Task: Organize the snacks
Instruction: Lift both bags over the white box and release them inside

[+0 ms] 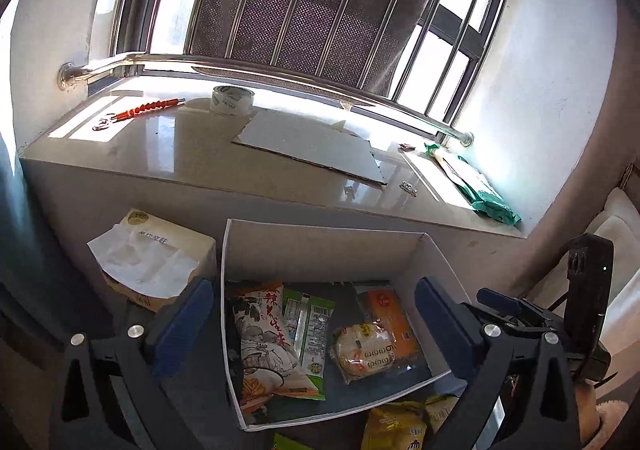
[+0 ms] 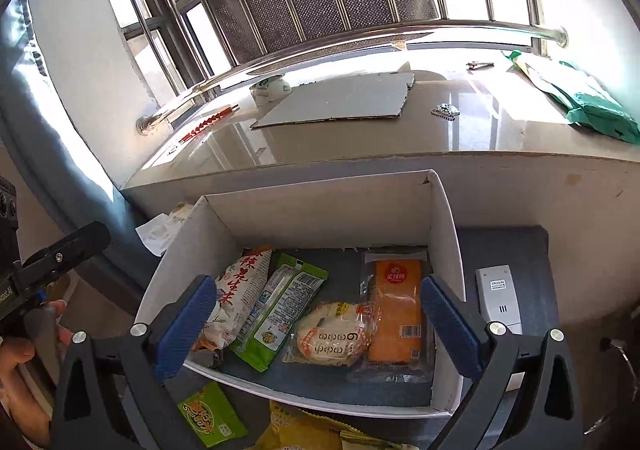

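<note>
A white open box [image 1: 320, 246] [image 2: 320, 201] holds several snacks: a white peanut bag [image 1: 266, 346] [image 2: 234, 302], a green packet [image 1: 314, 326] [image 2: 280, 310], a round bun in clear wrap [image 1: 364, 346] [image 2: 332, 334] and an orange cake pack [image 1: 390, 318] [image 2: 396, 314]. A yellow bag [image 1: 394, 428] [image 2: 304, 430] and a small green packet [image 2: 210, 416] lie in front of the box. My left gripper [image 1: 316, 334] and right gripper [image 2: 320, 326] are both open and empty, hovering over the box.
A tissue box [image 1: 160, 258] stands left of the box. A white remote [image 2: 498, 298] lies to its right. The window ledge [image 1: 200, 165] behind carries cardboard [image 1: 312, 145], a tape roll [image 1: 232, 99] and a green bag [image 1: 476, 185].
</note>
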`<state>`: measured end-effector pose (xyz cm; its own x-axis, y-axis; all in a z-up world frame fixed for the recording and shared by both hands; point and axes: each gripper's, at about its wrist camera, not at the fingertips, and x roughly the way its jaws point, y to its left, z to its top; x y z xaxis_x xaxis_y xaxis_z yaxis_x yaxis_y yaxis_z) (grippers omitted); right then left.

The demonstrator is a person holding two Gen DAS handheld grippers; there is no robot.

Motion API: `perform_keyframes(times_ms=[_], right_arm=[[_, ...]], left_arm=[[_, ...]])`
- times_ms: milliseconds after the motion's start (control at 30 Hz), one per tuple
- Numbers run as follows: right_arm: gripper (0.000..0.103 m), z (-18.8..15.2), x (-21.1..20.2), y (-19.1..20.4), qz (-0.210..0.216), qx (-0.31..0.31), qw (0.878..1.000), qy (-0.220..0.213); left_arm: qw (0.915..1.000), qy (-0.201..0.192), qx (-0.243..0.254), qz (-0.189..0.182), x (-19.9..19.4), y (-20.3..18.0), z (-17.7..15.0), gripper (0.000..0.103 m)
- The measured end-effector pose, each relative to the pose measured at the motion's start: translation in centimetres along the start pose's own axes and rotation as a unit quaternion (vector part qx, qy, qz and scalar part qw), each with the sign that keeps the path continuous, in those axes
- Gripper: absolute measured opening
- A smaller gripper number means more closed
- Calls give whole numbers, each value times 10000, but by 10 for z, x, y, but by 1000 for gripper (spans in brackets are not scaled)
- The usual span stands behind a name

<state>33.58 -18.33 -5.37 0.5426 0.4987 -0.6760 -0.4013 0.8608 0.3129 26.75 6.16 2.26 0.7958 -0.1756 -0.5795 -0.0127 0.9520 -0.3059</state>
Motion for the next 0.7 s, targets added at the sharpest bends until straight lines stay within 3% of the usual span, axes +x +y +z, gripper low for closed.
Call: perform_keyframes(times_ms=[333,700], right_arm=[[103,-40,-59,33,276,-565,9976,-304],[103,-158,-135,49,424,-1102,9918,-493]], left_arm=[[9976,-510,474,-12,-76,-13,-30,103],[9911,-867,1003,82,-156,-26,-125,103]])
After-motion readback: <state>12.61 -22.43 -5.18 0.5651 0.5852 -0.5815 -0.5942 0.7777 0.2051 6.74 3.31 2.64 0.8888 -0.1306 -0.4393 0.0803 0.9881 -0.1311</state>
